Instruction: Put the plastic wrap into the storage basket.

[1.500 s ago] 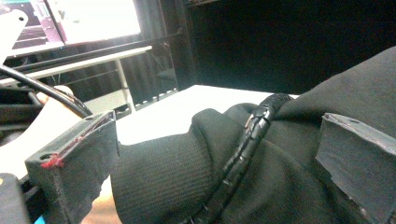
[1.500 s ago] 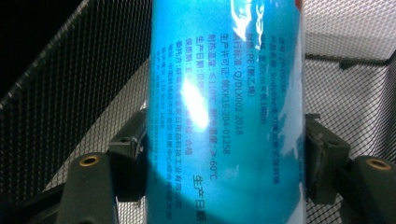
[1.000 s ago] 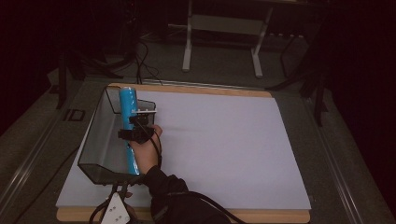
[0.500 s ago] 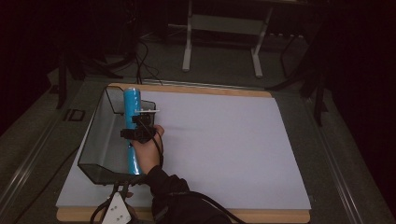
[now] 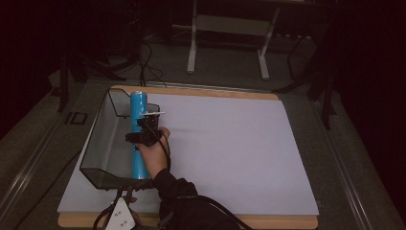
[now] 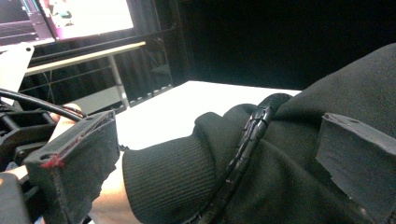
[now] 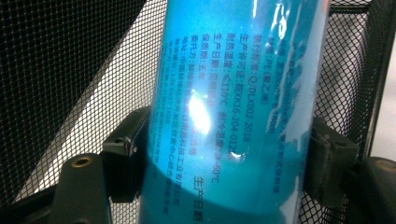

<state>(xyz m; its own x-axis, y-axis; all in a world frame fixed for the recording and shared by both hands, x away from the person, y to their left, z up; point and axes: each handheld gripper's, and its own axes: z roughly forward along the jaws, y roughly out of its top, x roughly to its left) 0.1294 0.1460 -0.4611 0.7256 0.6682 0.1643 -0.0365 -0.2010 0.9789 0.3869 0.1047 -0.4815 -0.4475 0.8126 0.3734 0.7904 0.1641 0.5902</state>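
A long blue tube with printed text lies lengthwise in the black mesh basket, close to its right wall. My right gripper is shut on the tube about halfway along, and its jaws press both sides of it. Mesh shows behind the tube on both sides. My left gripper sits at the table's near edge, below the basket. Its jaws stand wide apart and hold nothing, with the person's black sleeve beyond them.
The basket stands on the left part of a white sheet that covers a wooden board. The sheet stretches bare to the right of the basket. A metal stand rises on the dark floor beyond the table.
The tube's far end has swung slightly to the right inside the basket, with the right gripper still on it. The left gripper has stayed put.
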